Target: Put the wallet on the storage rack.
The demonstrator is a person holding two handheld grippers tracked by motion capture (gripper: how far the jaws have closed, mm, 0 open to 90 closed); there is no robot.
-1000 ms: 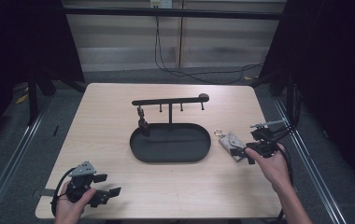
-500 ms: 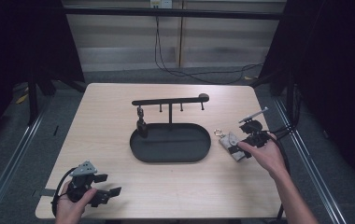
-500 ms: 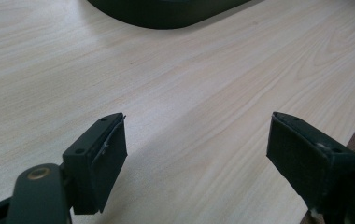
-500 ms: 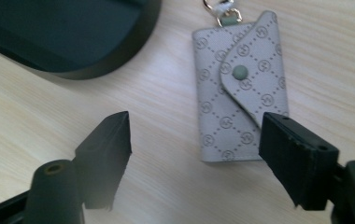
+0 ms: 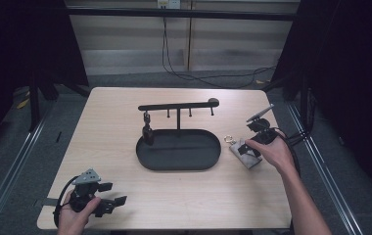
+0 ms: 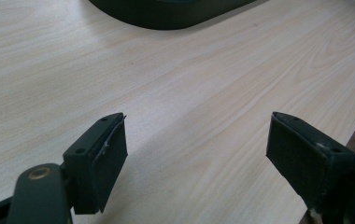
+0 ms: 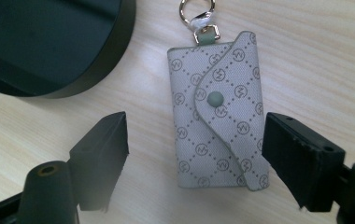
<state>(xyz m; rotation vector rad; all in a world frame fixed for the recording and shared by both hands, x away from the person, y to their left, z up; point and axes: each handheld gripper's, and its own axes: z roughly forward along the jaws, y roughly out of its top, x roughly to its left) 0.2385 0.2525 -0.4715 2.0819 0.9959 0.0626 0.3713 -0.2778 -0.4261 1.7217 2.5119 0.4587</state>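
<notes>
High view | black tray (image 5: 213, 156): small dark figure (image 5: 148, 132) at left end

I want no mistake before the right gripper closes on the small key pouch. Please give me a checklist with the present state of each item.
1. Key pouch lies between the jaws of the right gripper, which have just been opening: ok.
2. Pads press on the pouch: not ok, gaps on both sides.
3. Pouch flap snapped shut: ok.
4. Clasp ring free of the black tray: ok.
5. Left gripper open, resting far from the pouch: ok.
6. Free peg on the hanger bar: cannot tell.
</notes>
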